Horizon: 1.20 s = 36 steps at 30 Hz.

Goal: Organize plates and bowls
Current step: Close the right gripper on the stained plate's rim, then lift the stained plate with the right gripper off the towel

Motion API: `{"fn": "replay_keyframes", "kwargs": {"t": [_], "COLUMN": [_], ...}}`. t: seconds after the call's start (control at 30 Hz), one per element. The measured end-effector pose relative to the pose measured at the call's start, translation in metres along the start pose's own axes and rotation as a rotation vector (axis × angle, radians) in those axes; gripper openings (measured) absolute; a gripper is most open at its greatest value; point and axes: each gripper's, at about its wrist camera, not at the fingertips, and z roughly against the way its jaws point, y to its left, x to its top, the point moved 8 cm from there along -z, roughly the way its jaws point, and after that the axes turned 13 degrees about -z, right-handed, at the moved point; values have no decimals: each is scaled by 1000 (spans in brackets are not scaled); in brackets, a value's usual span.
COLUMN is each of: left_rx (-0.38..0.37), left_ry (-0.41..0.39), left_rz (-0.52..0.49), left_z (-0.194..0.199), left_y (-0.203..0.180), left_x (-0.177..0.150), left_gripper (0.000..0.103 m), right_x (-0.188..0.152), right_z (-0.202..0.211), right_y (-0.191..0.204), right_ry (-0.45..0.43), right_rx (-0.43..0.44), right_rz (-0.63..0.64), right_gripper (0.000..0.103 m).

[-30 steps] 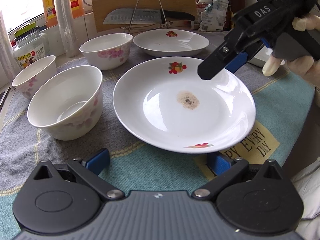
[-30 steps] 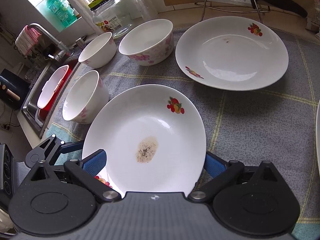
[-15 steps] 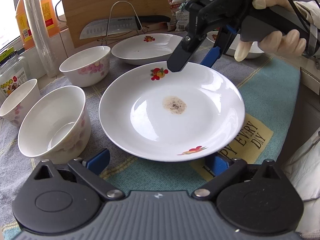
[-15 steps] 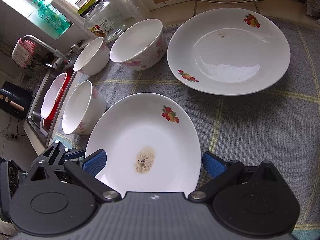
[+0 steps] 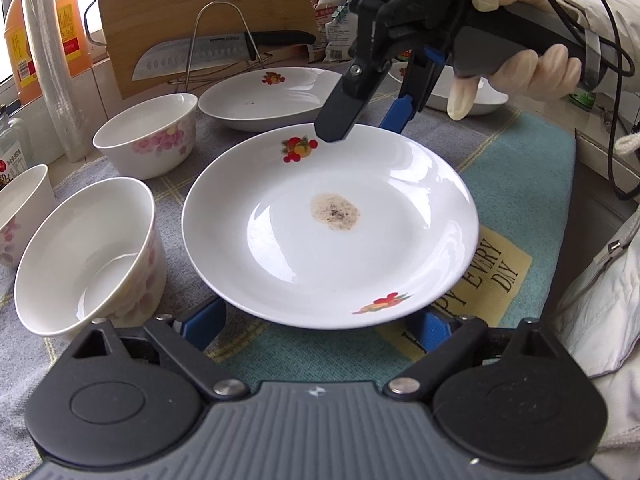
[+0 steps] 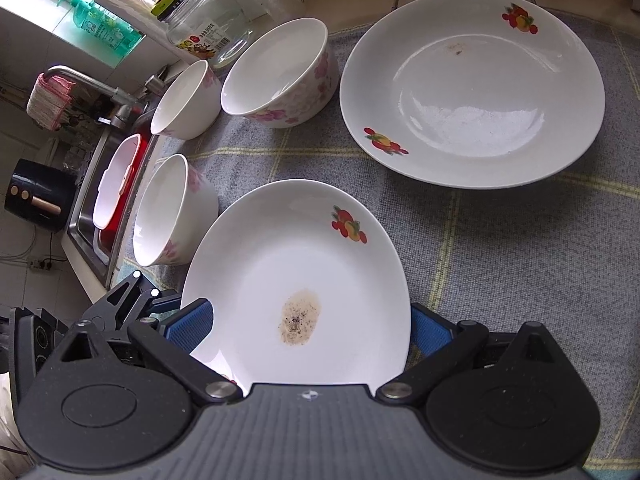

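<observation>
A white stained plate (image 5: 328, 232) with fruit prints lies on the checked cloth (image 5: 520, 184). My left gripper (image 5: 316, 324) is at its near rim. The blue pads (image 5: 204, 316) sit low on either side and the jaws are closing, not pressing on the plate. My right gripper (image 5: 366, 126), held by a gloved hand (image 5: 532, 72), straddles the far rim, open. In the right wrist view the stained plate (image 6: 304, 264) runs between the wide-apart fingers of the right gripper (image 6: 308, 328). A second plate (image 6: 472, 88) lies beyond. Three flowered bowls (image 5: 88, 256) (image 5: 148, 140) (image 5: 20, 212) stand left.
A knife (image 5: 208, 56) rests on a wire rack in front of a wooden board (image 5: 200, 8) at the back. A stack of clear cups (image 5: 48, 60) and a glass jar (image 6: 208, 28) stand at the left. The sink (image 6: 100, 208) borders the counter beside the bowls. Another white dish (image 5: 480, 96) sits behind the right gripper.
The right gripper has come down and leftward onto the stained plate's far rim. The left gripper's view has rolled, and its pads now stand closer together under the near rim.
</observation>
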Motion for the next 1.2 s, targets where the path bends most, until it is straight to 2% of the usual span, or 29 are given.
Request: {"fn": "replay_keyframes", "kwargs": {"t": [0.37, 0.6, 0.83, 1.2], "left_rx": [-8, -10, -11, -8], "left_ry": [5, -2, -16, -7], "left_rz": [-11, -24, -69, -67], "left_z": [0, -1, -1, -1], "left_y": [1, 0, -1, -1], "left_x": [2, 2, 4, 5], "left_gripper": [96, 98, 98, 97], "right_x": [4, 1, 0, 0], "right_z": [0, 0, 3, 3], "right_y": [6, 8, 6, 6], "right_ry": [57, 66, 52, 70], "right_rx": [8, -3, 31, 28], "right_rz": [13, 60, 75, 97], "right_gripper": [103, 103, 103, 103]}}
